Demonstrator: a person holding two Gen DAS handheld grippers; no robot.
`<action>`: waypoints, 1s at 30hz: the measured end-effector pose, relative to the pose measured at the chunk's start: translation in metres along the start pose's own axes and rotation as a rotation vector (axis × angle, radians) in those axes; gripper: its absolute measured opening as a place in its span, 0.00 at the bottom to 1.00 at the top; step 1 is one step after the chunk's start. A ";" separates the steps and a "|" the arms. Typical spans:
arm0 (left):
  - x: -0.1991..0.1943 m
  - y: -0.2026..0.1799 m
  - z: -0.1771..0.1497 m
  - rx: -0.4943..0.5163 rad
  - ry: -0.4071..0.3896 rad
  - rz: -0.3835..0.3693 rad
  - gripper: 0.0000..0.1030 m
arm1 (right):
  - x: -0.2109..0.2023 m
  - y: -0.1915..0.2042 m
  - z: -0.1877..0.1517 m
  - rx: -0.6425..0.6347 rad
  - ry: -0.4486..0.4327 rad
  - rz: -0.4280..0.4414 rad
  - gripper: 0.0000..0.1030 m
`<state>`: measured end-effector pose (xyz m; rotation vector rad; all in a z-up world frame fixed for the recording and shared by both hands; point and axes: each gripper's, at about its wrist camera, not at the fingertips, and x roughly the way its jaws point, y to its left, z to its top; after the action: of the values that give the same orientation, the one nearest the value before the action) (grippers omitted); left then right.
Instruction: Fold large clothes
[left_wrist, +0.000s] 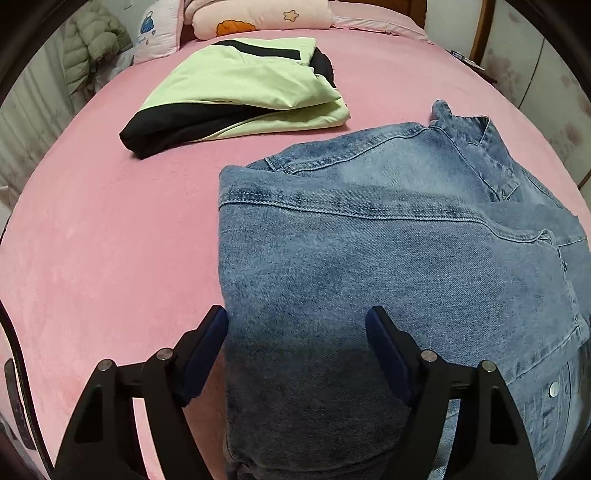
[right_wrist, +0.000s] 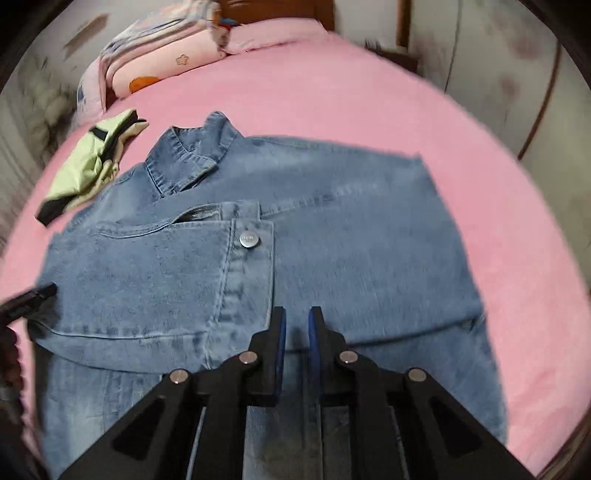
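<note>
A blue denim jacket (left_wrist: 388, 266) lies on the pink bed, its left side folded inward over the body; it also shows in the right wrist view (right_wrist: 295, 229), collar at the far end. My left gripper (left_wrist: 297, 325) is open, its jaws straddling the folded left edge of the jacket just above it. Its tip shows at the left edge of the right wrist view (right_wrist: 35, 295). My right gripper (right_wrist: 297, 321) hovers over the jacket's lower middle with its pads nearly together, a narrow gap between them and nothing held.
A folded light-green and black garment (left_wrist: 240, 92) lies on the bed beyond the jacket, also seen in the right wrist view (right_wrist: 92, 162). Pink pillows and bedding (left_wrist: 258, 16) sit at the headboard. The pink bedsheet (left_wrist: 110, 240) spreads to the left.
</note>
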<state>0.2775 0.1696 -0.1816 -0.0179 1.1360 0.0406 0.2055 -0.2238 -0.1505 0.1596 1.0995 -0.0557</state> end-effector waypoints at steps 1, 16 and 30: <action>0.001 0.003 0.002 -0.003 0.002 -0.005 0.74 | 0.000 -0.007 0.003 0.025 0.004 0.044 0.25; 0.036 0.025 0.036 -0.061 0.044 -0.111 0.74 | 0.094 0.027 0.085 -0.137 0.067 0.139 0.62; 0.009 0.006 0.048 -0.079 -0.076 -0.021 0.14 | 0.073 0.060 0.077 -0.273 -0.065 0.127 0.29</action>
<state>0.3245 0.1773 -0.1696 -0.0981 1.0575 0.0674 0.3141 -0.1743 -0.1757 -0.0177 1.0195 0.2006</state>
